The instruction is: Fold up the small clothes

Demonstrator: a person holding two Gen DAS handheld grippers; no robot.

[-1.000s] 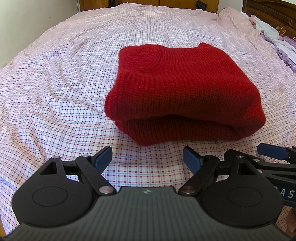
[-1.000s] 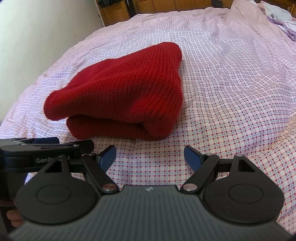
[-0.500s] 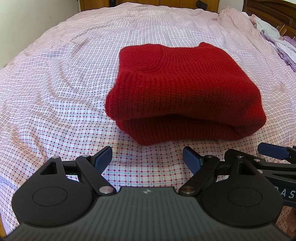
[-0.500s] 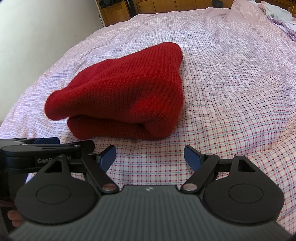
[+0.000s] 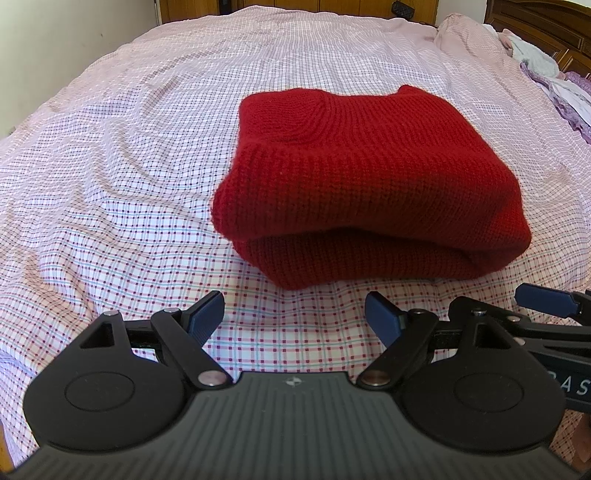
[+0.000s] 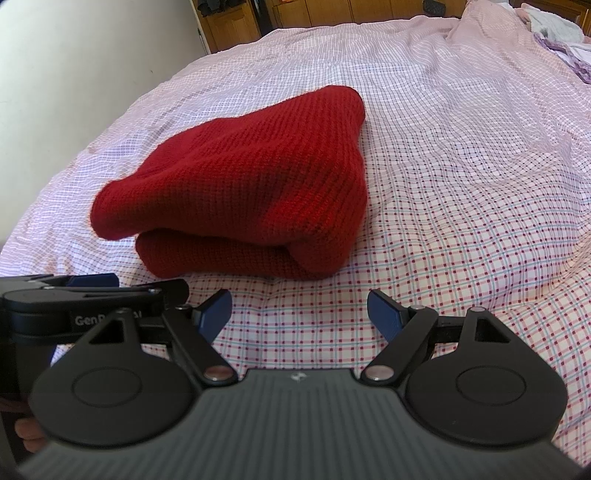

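— Where are they with the folding, would you say?

— Looks close to finished for this piece. The red knit sweater (image 5: 369, 184) lies on the bed (image 5: 110, 147) in a thick, doubled bundle, just ahead of both sets of fingers and touching neither.

— And the tools themselves?

— The left gripper (image 5: 294, 314) has its fingers (image 5: 207, 312) spread wide with only checked sheet between them. The right gripper (image 6: 298, 312) is the same: fingers (image 6: 384, 314) wide apart, nothing held. They hang side by side short of the bundle's near edge; from each one you can see the other poking in at the side.

— So the fold is done?

— I'd judge so, though the near edge bulges a bit, the top layer overhanging the lower one. It's soft, springy wool, so it may not sit perfectly flat.

— What comes next, then?

— Either a tidy-up, pressing or nudging that near edge square, or leaving it and reaching for another garment. There's a heap of pale clothes (image 5: 554, 85) far beyond the fingers, off to the right by the headboard (image 5: 546, 22). Going there would mean carrying both tools well past the sweater without dragging it
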